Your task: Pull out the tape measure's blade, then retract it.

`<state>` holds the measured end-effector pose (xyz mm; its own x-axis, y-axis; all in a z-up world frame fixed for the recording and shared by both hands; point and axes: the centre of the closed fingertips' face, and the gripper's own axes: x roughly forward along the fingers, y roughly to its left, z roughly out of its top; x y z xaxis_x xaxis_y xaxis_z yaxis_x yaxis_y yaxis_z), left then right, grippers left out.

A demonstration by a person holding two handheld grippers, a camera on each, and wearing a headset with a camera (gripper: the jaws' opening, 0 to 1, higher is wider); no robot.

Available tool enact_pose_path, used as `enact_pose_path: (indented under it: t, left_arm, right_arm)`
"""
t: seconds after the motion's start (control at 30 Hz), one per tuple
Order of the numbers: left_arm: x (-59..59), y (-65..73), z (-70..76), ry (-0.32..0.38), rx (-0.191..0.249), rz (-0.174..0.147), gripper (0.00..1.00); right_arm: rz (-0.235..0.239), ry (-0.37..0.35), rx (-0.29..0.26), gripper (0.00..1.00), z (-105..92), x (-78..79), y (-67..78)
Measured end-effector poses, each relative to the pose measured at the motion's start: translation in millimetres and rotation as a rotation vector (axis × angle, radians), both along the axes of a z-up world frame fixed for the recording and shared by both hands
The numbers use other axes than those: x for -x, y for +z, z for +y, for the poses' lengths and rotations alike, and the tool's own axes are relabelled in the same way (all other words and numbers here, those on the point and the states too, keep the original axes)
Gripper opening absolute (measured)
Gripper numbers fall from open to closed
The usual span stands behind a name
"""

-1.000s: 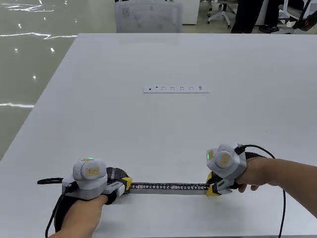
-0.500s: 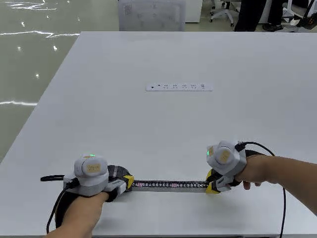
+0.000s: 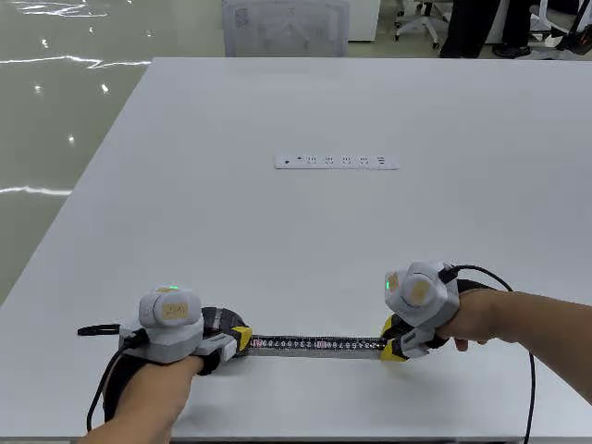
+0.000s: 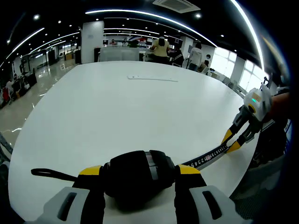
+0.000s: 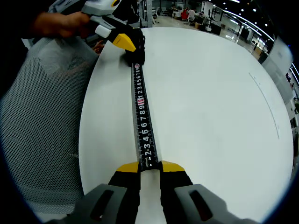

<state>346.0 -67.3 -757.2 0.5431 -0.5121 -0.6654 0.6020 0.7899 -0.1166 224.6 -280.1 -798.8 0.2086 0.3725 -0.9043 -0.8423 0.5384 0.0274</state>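
A black tape measure case (image 3: 220, 326) lies on the white table (image 3: 305, 240) near its front edge, with my left gripper (image 3: 233, 340) shut around it. In the left gripper view the case (image 4: 138, 175) fills the space between the yellow-tipped jaws. The numbered blade (image 3: 314, 344) runs flat along the table to my right gripper (image 3: 387, 351), which is shut on the blade's end. The right gripper view shows the blade (image 5: 142, 116) stretching from the closed jaws back to the case (image 5: 137, 56).
A white power strip (image 3: 337, 162) lies at the table's middle. The case's black wrist strap (image 3: 97, 329) trails left. A grey chair (image 3: 285, 28) stands at the far edge. A black cable (image 3: 529, 370) hangs from the right hand near the front edge.
My right gripper has come a little closer to the left one, and the visible length of blade is slightly shorter. The left gripper and case stay put.
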Motion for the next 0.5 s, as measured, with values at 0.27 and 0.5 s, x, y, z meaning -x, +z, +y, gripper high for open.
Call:
enact_pose_path:
  t: [0.27,0.5]
  left_arm:
    - [0.2,-0.2,-0.3,-0.002,0.002,-0.002,0.56]
    - [0.2,-0.1,-0.2,-0.001,0.002,-0.001,0.56]
  right_arm:
    - [0.002,-0.004,-0.004,0.14,3.8,-3.0,-0.1]
    - [0.003,-0.006,-0.005,0.14,6.6,-5.5,-0.7]
